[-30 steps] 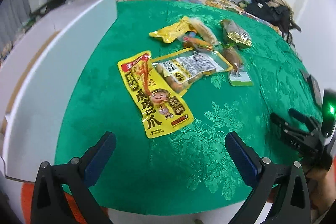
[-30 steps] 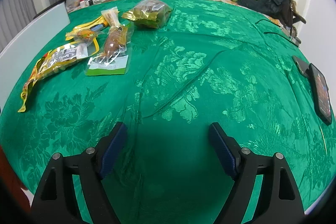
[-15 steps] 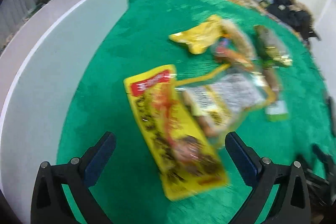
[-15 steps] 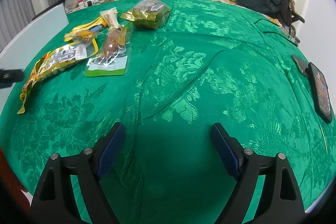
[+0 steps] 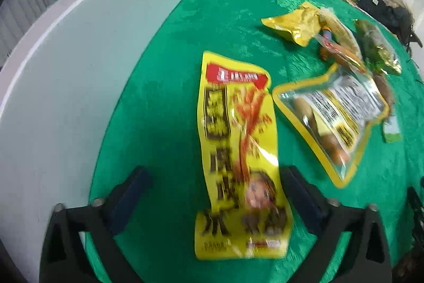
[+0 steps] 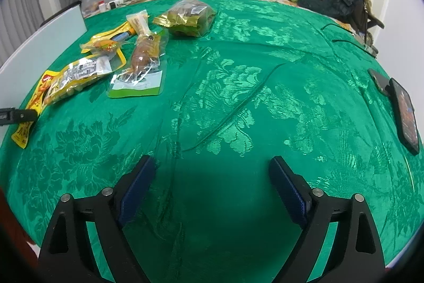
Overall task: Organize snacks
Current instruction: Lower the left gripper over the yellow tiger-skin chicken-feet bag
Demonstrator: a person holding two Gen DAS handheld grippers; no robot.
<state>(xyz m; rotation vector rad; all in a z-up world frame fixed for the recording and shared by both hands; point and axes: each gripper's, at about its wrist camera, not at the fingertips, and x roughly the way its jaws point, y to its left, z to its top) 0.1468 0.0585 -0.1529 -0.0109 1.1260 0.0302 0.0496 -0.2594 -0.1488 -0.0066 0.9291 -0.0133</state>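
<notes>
We have the left tool [image 5: 214, 177] spread wide over the long yellow snack pouch [image 5: 238, 150], its near end lying between the two fingers, nothing pinched yet. The pouch lies flat on the green cloth [image 5: 164, 86], beside the white board [image 5: 79, 70] on the left, which may be a box wall — we can't tell. Just to its right sits the clear yellow-edged sausage pack [image 5: 336, 113], close enough that their corners nearly touch.

The right tool [image 6: 212, 177] hangs open over bare cloth, holding nothing, well apart from the snacks.

Now the risks. A thin flat pouch gives the fingers little to bite on; if we close too high, the pads likely slide across the foil and come up empty. If we press down hard, we may pinch a fold of the cloth along with it and drag the whole spread, shifting the small yellow packet [image 5: 294, 23], the green-gold bag [image 5: 376, 49] and the rest.

The left view is blurred, so our aim is uncertain; a grip at the very edge could let the long pouch swing and flop out on the lift. And if the right finger drifts outward, it may catch the sausage pack's corner and pull two at once.

Over on the right edge, a phone [image 6: 405, 116] lies on the cloth — a careless sweep of the right tool could knock it.
</notes>
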